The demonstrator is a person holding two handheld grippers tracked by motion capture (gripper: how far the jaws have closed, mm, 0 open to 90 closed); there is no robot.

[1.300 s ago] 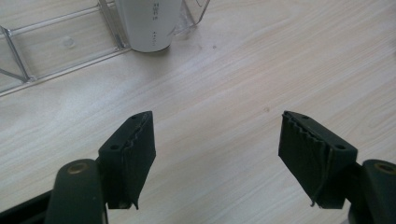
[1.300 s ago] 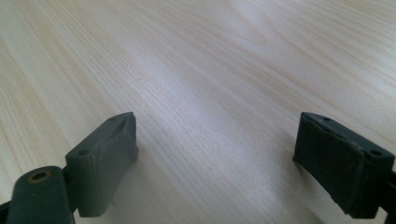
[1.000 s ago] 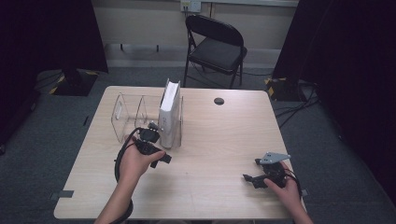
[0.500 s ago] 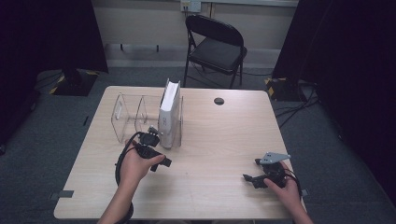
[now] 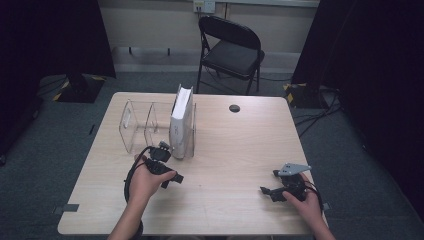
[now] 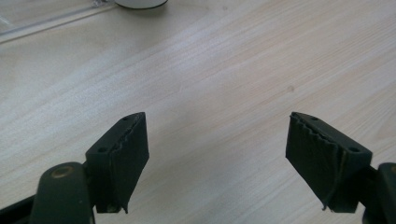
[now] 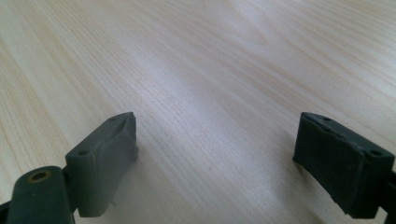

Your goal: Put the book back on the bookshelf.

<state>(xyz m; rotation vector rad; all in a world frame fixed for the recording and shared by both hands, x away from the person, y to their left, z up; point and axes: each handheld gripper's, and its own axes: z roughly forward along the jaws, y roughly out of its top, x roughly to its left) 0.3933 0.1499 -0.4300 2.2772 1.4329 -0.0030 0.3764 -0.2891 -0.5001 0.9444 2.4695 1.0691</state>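
A clear plastic file rack (image 5: 137, 125) stands on the left half of the wooden table (image 5: 240, 145), with a white binder (image 5: 181, 120) upright in its right-hand slot. My left gripper (image 5: 171, 166) is held low over the table just in front of the rack. Its jaws have just been opening and stand open (image 6: 217, 126) over bare wood, with nothing between them. The binder's foot (image 6: 140, 3) and the rack's edge (image 6: 42, 23) lie at the top of the left gripper view. My right gripper (image 5: 270, 184) rests near the front right corner, open (image 7: 218, 123) and empty.
A small black round cap (image 5: 234, 108) sits in the table's far middle. Behind the table stands a black folding chair (image 5: 232, 50). Cables (image 5: 320, 107) lie on the floor at the right. The table's front edge runs close to both hands.
My left hand has drawn back from the rack toward the person and sunk closer to the tabletop. The right hand has kept still.
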